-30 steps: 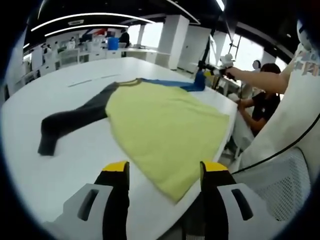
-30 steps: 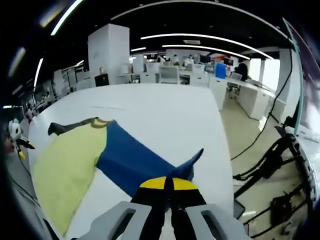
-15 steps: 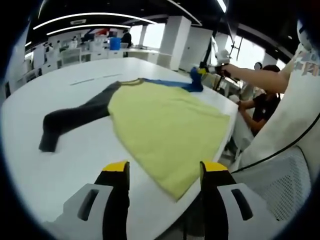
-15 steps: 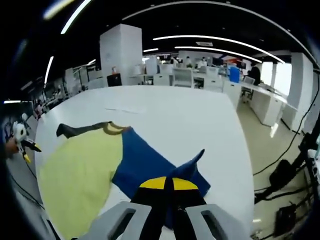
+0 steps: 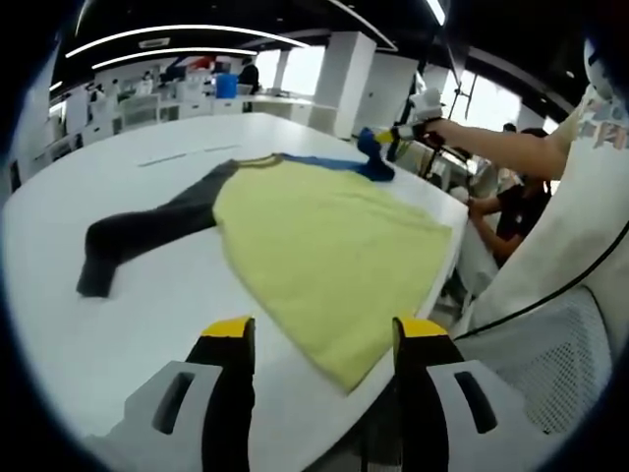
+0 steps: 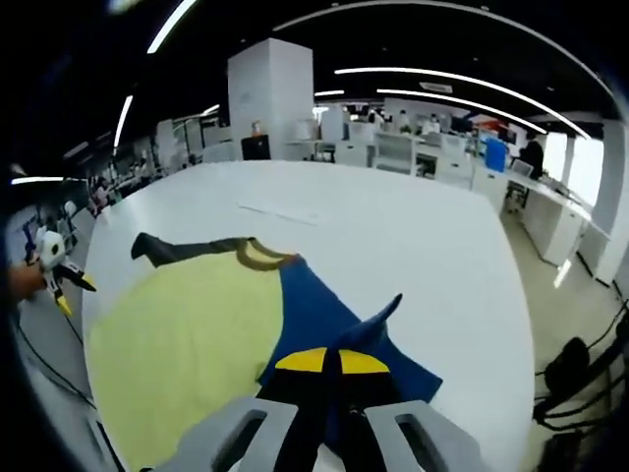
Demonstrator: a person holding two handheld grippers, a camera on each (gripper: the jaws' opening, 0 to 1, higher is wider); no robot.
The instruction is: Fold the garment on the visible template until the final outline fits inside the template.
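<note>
A long-sleeved top lies flat on the white table (image 5: 59,324). Its body (image 5: 324,256) is yellow-green, one sleeve (image 5: 138,236) is dark grey, and the other sleeve (image 5: 339,163) is blue. My left gripper (image 5: 324,332) hovers open at the near table edge, just short of the hem, holding nothing. My right gripper (image 6: 331,362) is shut on the blue sleeve (image 6: 314,315) near its cuff and holds that end lifted off the table. The left gripper view shows this right gripper (image 5: 381,146) at the far end of the top. Yellow body (image 6: 187,344) and grey sleeve (image 6: 177,248) lie beyond.
Faint thin lines (image 5: 182,157) mark the table past the top. A seated person (image 5: 511,206) and a white mesh chair (image 5: 560,364) are close to the table's right edge. Office desks (image 6: 413,157) and a white column (image 6: 270,98) stand in the background.
My right gripper has carried the blue sleeve's cuff inward, toward the yellow body. The left gripper has stayed put and open.
</note>
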